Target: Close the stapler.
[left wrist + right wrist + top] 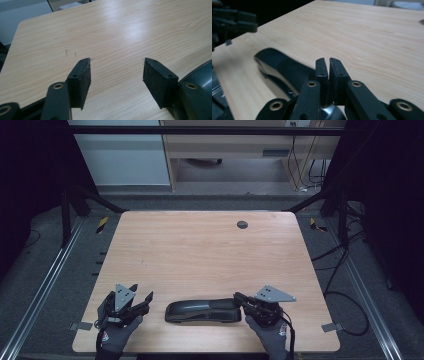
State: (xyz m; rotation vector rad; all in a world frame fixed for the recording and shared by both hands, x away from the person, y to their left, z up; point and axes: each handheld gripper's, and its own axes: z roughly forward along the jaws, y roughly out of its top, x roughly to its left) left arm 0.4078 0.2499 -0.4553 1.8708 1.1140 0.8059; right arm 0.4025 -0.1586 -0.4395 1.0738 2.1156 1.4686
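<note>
A long black stapler-like object [202,311] lies flat along the front edge of the wooden table [200,250]. My right gripper [238,296] sits at its right end, just above it. In the right gripper view the two pads [329,67] stand together with only a thin slit and nothing between them, and the black object [284,67] stretches away to the left below them. My left gripper [141,292] rests left of the object, apart from it. Its jaws [116,80] stand wide open over bare wood.
A small dark round grommet [242,224] sits in the tabletop near the far edge. Metal rails [45,280] run along the floor on both sides. Cables [345,265] trail off the right side, and pale cabinets [125,155] stand beyond the table.
</note>
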